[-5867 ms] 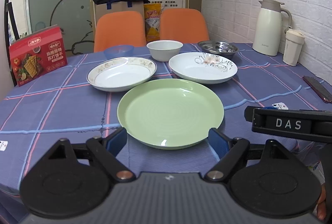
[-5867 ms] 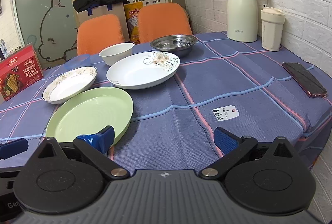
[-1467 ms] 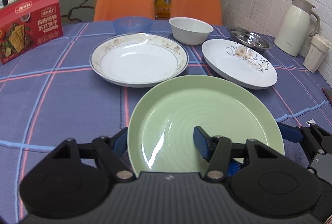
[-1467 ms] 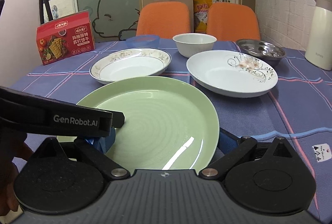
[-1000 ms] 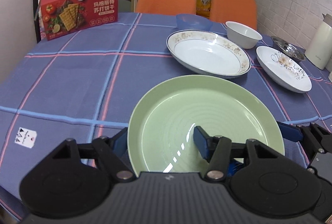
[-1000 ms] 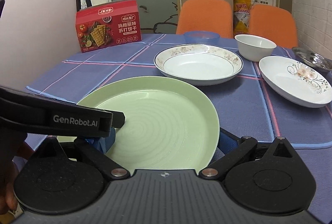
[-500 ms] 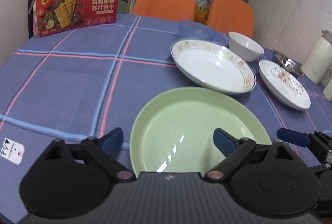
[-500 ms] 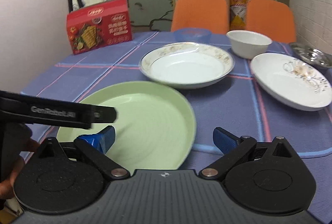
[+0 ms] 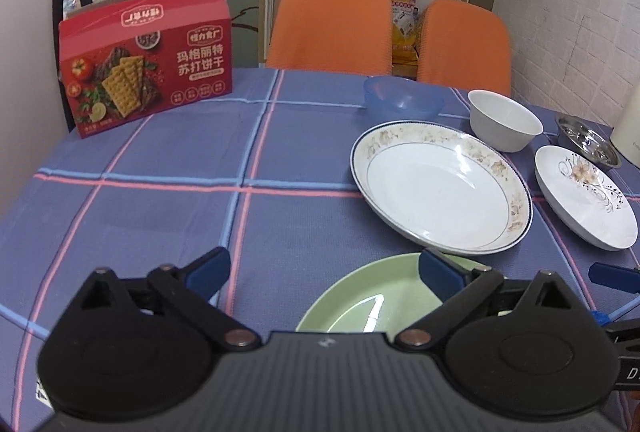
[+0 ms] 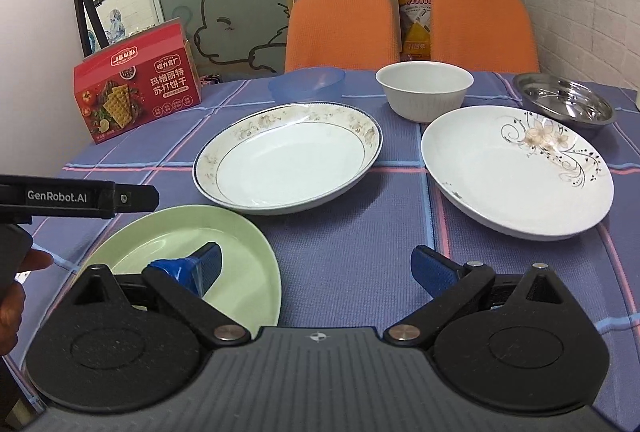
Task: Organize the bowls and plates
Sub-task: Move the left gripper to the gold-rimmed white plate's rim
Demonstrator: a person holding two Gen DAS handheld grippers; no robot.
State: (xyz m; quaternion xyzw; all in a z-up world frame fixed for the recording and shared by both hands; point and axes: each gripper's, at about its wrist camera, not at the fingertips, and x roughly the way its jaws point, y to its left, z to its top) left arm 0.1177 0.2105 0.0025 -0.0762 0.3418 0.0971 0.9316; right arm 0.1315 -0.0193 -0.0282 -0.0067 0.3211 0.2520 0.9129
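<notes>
While nothing's stacked yet, my round pale green plate (image 10: 188,264) now lies flat near the table's front-left edge; the gold-rimmed white plate (image 10: 288,158), flower-patterned white plate (image 10: 516,168), white bowl (image 10: 424,88), blue plastic bowl (image 10: 306,82) and steel dish (image 10: 564,104) sit apart behind it. A second ago both grippers clamped that green plate, but now my left gripper (image 9: 324,268) and right gripper (image 10: 316,260) are spread wide, holding nothing.

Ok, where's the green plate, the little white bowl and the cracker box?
green plate (image 10: 240,232), right wrist view, bare inner surface
white bowl (image 10: 424,100), right wrist view, outer wall
cracker box (image 9: 148,72), left wrist view, front face
</notes>
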